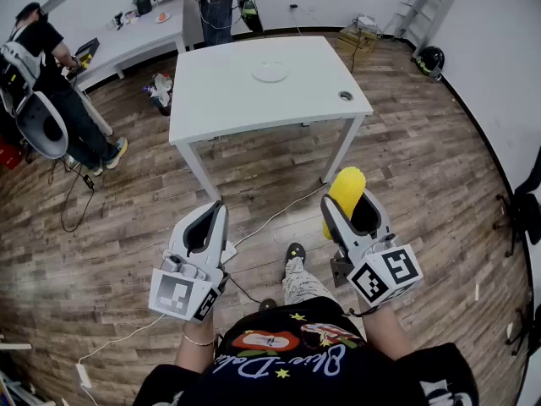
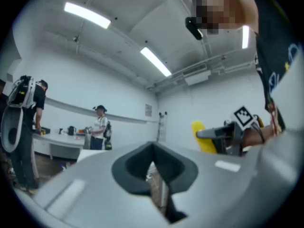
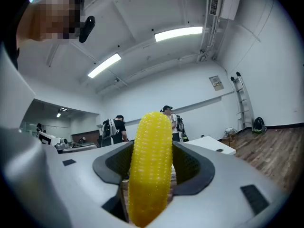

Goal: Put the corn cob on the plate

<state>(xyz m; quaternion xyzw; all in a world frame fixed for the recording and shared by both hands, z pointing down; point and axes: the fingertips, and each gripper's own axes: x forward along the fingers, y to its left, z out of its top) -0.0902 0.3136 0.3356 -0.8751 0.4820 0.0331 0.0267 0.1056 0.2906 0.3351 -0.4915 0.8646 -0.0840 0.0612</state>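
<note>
My right gripper [image 1: 351, 207] is shut on a yellow corn cob [image 1: 345, 194], which stands upright between its pads and sticks out past them [image 3: 151, 165]. The cob also shows in the left gripper view, as a yellow corn cob [image 2: 202, 137] beside the right gripper. My left gripper [image 1: 216, 210] is held level next to the right one, its jaws together with nothing in them [image 2: 154, 170]. Ahead stands a white table [image 1: 228, 100] with a white plate [image 1: 270, 72] near its far middle. Both grippers hang over the wooden floor, well short of the table.
The table has a round cable hole [image 1: 345, 96] at its right front corner. A person [image 1: 51, 74] stands at the left by a long bench [image 1: 135, 36], and another person [image 1: 215, 2] stands behind the table. Cables [image 1: 270, 218] trail over the floor. A ladder [image 1: 427, 2] leans at the back right.
</note>
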